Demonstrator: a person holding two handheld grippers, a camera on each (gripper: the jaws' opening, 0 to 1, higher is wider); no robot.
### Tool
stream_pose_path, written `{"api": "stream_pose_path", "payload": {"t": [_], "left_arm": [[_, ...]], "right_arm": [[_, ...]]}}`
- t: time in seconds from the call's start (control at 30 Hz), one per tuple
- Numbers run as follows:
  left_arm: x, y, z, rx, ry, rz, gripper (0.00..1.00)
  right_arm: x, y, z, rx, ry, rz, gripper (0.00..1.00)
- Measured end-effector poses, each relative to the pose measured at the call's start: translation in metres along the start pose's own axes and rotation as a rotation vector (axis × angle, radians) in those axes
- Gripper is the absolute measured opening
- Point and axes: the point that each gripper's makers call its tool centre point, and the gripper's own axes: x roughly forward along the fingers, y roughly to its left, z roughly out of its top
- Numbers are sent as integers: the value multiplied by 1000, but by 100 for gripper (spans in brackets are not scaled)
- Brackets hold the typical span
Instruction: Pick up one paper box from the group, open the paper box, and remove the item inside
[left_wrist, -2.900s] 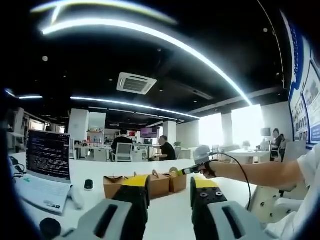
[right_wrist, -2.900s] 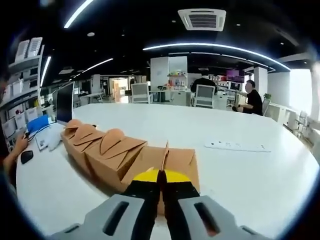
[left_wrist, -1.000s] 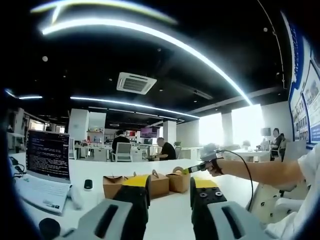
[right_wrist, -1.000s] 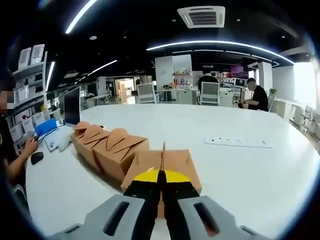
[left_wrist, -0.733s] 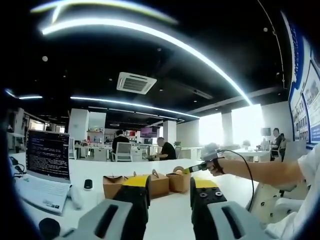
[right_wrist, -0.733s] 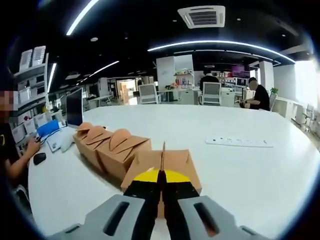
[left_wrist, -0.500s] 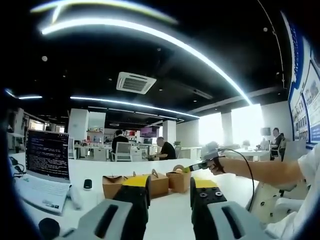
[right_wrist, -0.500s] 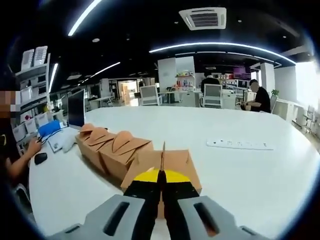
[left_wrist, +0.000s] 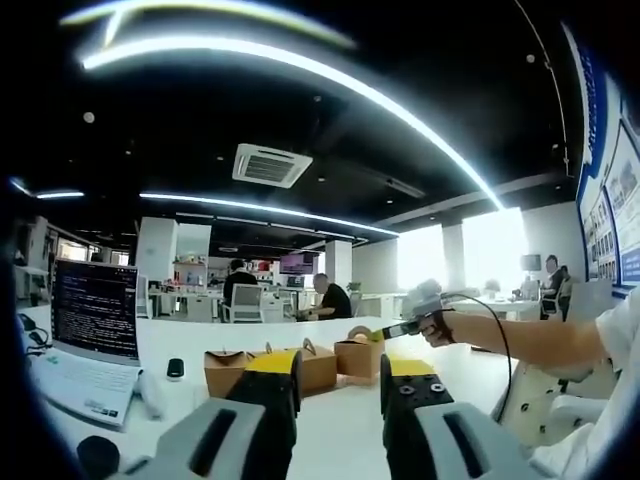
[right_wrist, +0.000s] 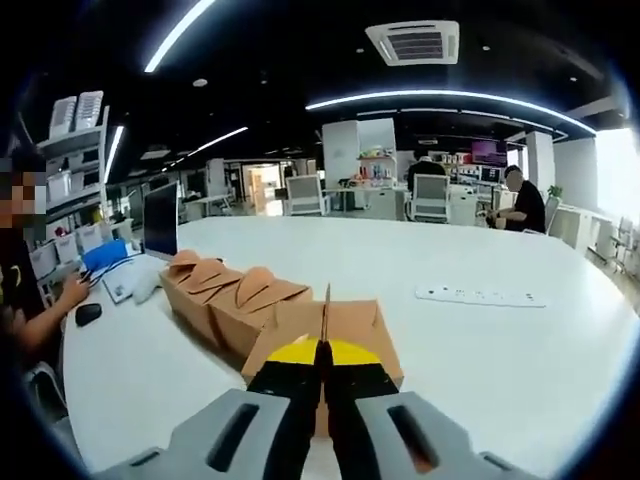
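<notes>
One paper box (right_wrist: 325, 330), half-hidden, sits clamped in right gripper (right_wrist: 322, 352); left gripper (left_wrist: 340, 366) gapes.

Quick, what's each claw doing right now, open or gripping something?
Left claw: open, holding nothing.
Right claw: shut on the handle of a paper box.

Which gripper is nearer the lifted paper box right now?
Right. The right gripper is shut on the paper box by its top flap; the left gripper hangs open, well short of it.
</notes>
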Motion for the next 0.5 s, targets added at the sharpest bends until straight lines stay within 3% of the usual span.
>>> {"api": "stream_pose_path", "payload": {"t": [0.5], "left_arm": [[0,-3,-2,0,4,-2,33]], "right_arm": [[-13,2,0,-9,-9,38,3]]}}
